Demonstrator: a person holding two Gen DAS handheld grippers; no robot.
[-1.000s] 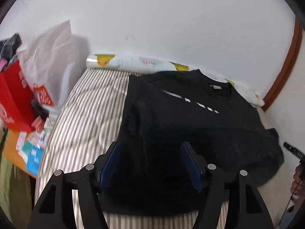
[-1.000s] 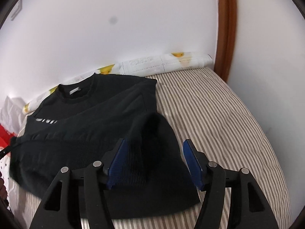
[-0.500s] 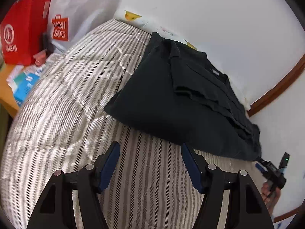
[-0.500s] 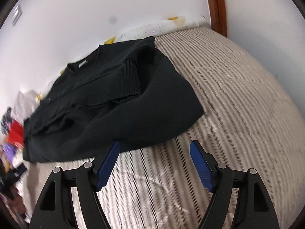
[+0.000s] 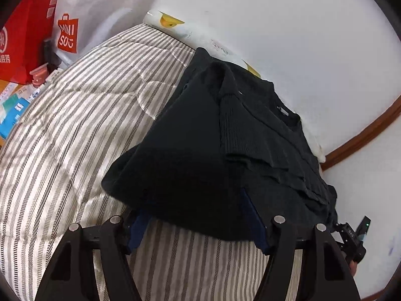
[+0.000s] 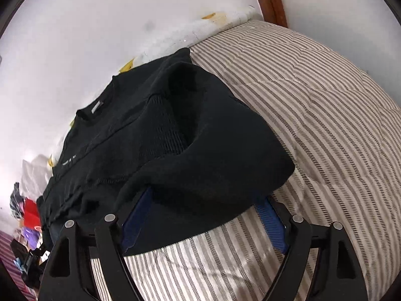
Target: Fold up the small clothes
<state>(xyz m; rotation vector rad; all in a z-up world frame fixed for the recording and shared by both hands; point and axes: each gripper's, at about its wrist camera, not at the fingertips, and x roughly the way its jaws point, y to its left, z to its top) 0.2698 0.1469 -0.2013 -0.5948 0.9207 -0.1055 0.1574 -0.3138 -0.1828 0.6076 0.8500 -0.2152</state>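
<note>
A black sweater [image 5: 205,155] lies on the striped bed with both sleeves folded in over its body, collar toward the wall. It also shows in the right wrist view [image 6: 190,135]. My left gripper [image 5: 198,213] is open at the sweater's near hem, and the hem drapes over its blue fingertips and hides them. My right gripper [image 6: 203,210] is open at the other end of the same hem, its blue pads partly under the cloth edge. Neither gripper is shut on the cloth.
The striped mattress [image 5: 75,135] runs to the white wall. A rolled white printed mat [image 5: 175,27] lies along the wall. A white Miniso bag [image 5: 82,22], a red bag [image 5: 22,30] and small boxes [image 5: 12,107] stand left. A brown wooden frame [image 6: 270,0] stands at the right.
Both grippers drew back off the sweater to the bare mattress, then moved forward again; the near hem now lies over their open fingertips.
</note>
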